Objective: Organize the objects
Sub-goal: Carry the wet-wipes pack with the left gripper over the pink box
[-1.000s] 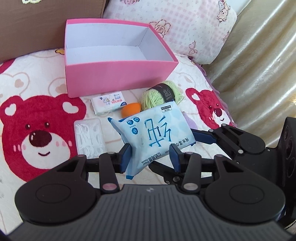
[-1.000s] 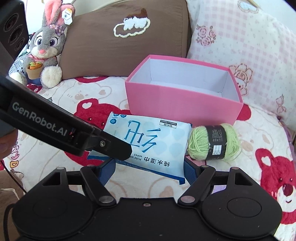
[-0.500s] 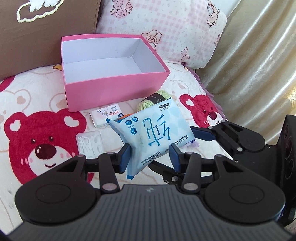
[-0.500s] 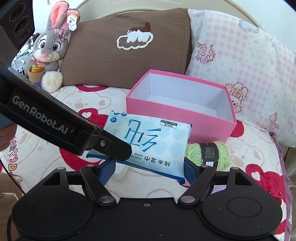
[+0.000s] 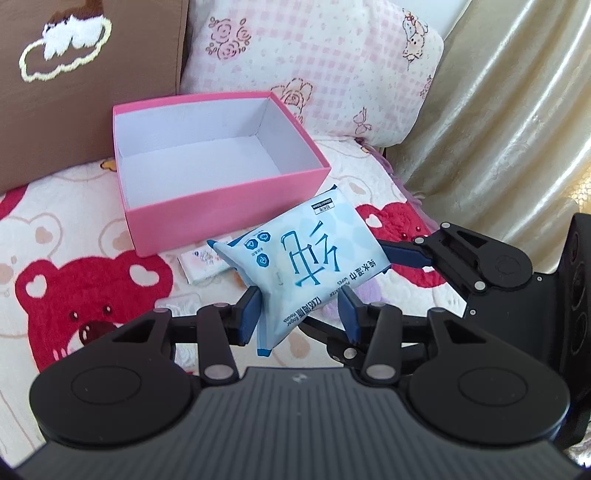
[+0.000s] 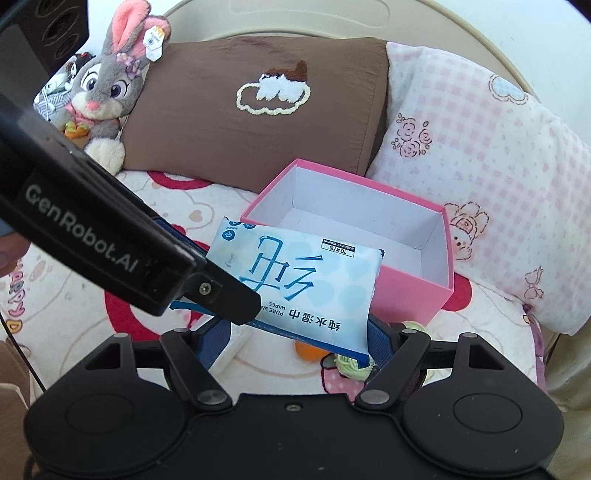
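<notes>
Wipes pack (image 5: 303,262) hung before the pink box (image 5: 221,206), pinched by the narrow-set left gripper (image 5: 299,314) and spanned by the wide-set right gripper (image 6: 299,339); uneven lifting could twist it loose.

this is a bedroom in a home, seen across the top of a bed. the bed cover (image 5: 55,236) is plush and cream, printed with red bear faces and hearts. a brown pillow (image 6: 236,122) with a stitched cloud and a pink checked pillow (image 6: 472,147) with little roses and bunnies lean against a curved cream headboard (image 6: 295,14). a grey stuffed rabbit (image 6: 107,88) with pink ears sits in the corner by the brown pillow, a tag on its ear. pale golden curtains (image 5: 509,122) hang in folds just beside the bed, lit by daylight.
</notes>
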### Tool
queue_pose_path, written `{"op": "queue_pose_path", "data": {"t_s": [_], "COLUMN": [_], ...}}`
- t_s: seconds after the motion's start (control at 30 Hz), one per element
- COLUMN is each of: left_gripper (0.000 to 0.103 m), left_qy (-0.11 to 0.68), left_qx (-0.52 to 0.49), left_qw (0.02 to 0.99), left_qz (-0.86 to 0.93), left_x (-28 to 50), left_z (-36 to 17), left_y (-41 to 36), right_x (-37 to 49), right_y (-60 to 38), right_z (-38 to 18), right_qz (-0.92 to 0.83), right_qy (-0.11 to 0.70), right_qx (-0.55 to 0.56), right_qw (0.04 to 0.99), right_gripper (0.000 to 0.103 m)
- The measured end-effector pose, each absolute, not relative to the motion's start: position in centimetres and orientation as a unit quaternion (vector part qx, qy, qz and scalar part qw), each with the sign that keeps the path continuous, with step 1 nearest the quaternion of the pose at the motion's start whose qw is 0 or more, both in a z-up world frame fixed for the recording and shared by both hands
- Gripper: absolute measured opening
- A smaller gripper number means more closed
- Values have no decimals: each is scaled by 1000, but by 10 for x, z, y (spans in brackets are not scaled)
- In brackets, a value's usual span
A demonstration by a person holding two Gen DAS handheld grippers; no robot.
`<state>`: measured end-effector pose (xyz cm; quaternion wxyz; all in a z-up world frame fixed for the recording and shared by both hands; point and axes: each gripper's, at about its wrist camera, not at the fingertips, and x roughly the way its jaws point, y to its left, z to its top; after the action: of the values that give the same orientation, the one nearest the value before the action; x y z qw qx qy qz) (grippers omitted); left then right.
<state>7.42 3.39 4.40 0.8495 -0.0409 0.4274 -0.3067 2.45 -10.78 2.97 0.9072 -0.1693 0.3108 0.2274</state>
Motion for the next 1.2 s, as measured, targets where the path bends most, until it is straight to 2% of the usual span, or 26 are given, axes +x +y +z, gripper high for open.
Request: {"op": "queue_pose_path", "data": {"t_s": [0.27, 0.8, 1.2], "left_gripper": [44, 44, 44], "left_qy": [412, 409, 399], "left_qx": [-37, -36, -34], "left_qw": [859, 862, 869], "left_qz": [-303, -297, -289], "left_x": [83, 94, 134], "left_z": [57, 53, 64], "left_y": [32, 31, 19], "right_x": [35, 49, 82], "right_y": [-107, -111, -116], "right_z": [46, 42, 47], "right_qz": [235, 244, 244], "right_qy": [289, 283, 263], "right_qx": [-172, -161, -163], "right_qw": [912, 913, 919], "right_gripper": [81, 81, 81]}}
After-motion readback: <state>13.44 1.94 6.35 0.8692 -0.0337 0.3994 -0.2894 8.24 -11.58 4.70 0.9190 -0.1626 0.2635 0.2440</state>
